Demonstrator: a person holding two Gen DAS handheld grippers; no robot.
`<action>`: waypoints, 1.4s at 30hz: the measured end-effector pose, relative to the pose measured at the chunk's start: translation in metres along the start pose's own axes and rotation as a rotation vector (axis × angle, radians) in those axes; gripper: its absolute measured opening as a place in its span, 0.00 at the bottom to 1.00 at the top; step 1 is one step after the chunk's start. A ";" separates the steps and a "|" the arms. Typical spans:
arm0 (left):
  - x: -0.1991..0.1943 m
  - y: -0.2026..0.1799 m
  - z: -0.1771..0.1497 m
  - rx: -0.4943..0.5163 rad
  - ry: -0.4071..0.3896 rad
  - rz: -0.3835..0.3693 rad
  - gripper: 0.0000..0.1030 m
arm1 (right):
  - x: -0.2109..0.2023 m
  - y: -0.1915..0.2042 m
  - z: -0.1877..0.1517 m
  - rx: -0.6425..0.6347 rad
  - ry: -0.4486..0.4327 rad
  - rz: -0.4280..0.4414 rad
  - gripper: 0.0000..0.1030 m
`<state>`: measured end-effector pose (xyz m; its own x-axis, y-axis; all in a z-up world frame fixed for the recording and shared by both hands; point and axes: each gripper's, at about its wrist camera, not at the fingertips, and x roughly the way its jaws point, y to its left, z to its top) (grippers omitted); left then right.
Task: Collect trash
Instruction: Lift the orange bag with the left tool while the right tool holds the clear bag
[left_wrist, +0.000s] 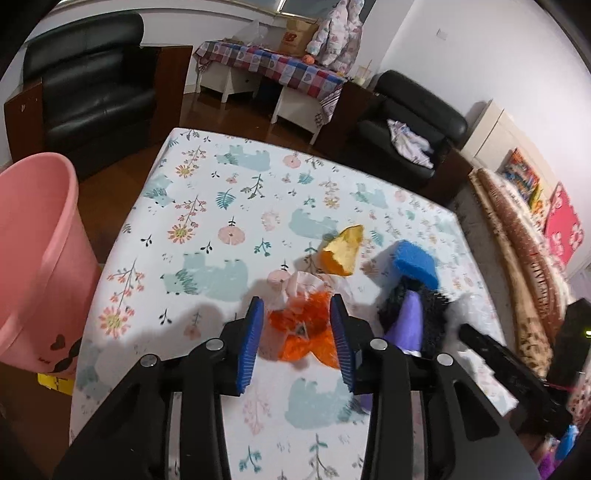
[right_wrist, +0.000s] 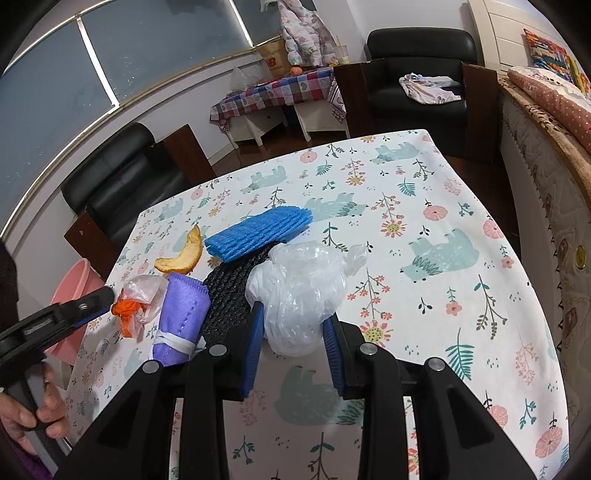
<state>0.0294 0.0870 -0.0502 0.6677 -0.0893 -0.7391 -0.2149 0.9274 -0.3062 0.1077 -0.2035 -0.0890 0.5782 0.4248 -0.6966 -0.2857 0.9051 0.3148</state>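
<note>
An orange-and-white crumpled plastic wrapper (left_wrist: 304, 325) lies on the floral tablecloth (left_wrist: 207, 221), between the fingers of my open left gripper (left_wrist: 297, 338). It also shows in the right wrist view (right_wrist: 135, 306). My right gripper (right_wrist: 293, 343) is open around a clear crumpled plastic bag (right_wrist: 299, 291). A yellow peel (left_wrist: 341, 251), a blue foam net (right_wrist: 258, 230), a black mesh (right_wrist: 231, 299) and a purple cloth roll (right_wrist: 181, 317) lie between the two piles.
A pink bin (left_wrist: 33, 258) stands off the table's left edge. Black armchairs (left_wrist: 92, 85) and a checked side table (left_wrist: 273, 66) stand behind. A bed with blankets (right_wrist: 546, 122) runs along the right.
</note>
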 end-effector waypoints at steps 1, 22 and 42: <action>0.005 -0.001 -0.001 0.008 0.000 -0.007 0.37 | 0.000 0.000 0.000 -0.001 -0.001 0.000 0.30; 0.005 -0.022 -0.028 0.093 -0.022 -0.015 0.41 | -0.001 0.002 -0.001 -0.003 -0.009 0.001 0.30; -0.012 -0.020 -0.031 0.109 -0.074 -0.013 0.29 | -0.002 0.002 -0.001 -0.005 -0.012 0.001 0.30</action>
<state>0.0031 0.0585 -0.0542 0.7214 -0.0786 -0.6880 -0.1293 0.9607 -0.2454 0.1053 -0.2024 -0.0872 0.5872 0.4257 -0.6884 -0.2901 0.9047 0.3120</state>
